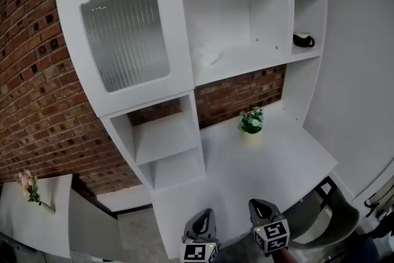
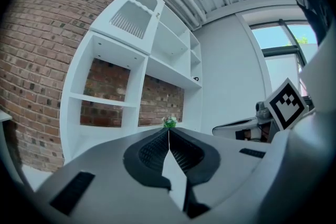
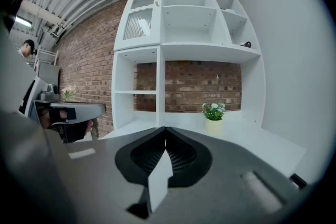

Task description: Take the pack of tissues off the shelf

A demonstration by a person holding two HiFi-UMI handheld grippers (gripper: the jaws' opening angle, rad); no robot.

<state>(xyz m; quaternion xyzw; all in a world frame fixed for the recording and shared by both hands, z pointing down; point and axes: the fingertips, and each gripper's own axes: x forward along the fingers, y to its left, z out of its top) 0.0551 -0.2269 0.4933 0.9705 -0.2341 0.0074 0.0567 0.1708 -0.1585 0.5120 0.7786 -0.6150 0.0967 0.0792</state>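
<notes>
The pack of tissues (image 1: 205,56) is a soft white lump on the middle shelf of the tall white shelf unit (image 1: 246,61), just right of the ribbed-glass cabinet door (image 1: 125,39). Both grippers hang low at the near edge of the white desk surface (image 1: 271,160), far below the pack. My left gripper (image 1: 205,215) has its jaws pressed together with nothing in them, as the left gripper view (image 2: 168,131) confirms. The right gripper (image 1: 259,204), seen along its jaws in its own view (image 3: 166,128), is likewise shut and empty. Neither gripper view shows the tissues.
A small potted plant (image 1: 251,122) stands on the desk surface below the tissue shelf. A dark object (image 1: 303,40) sits on the right-hand shelf. Two open cubbies (image 1: 163,138) lie lower left. A grey chair (image 1: 335,214) is at the bottom right, and a flower vase (image 1: 28,188) on a low table at the left.
</notes>
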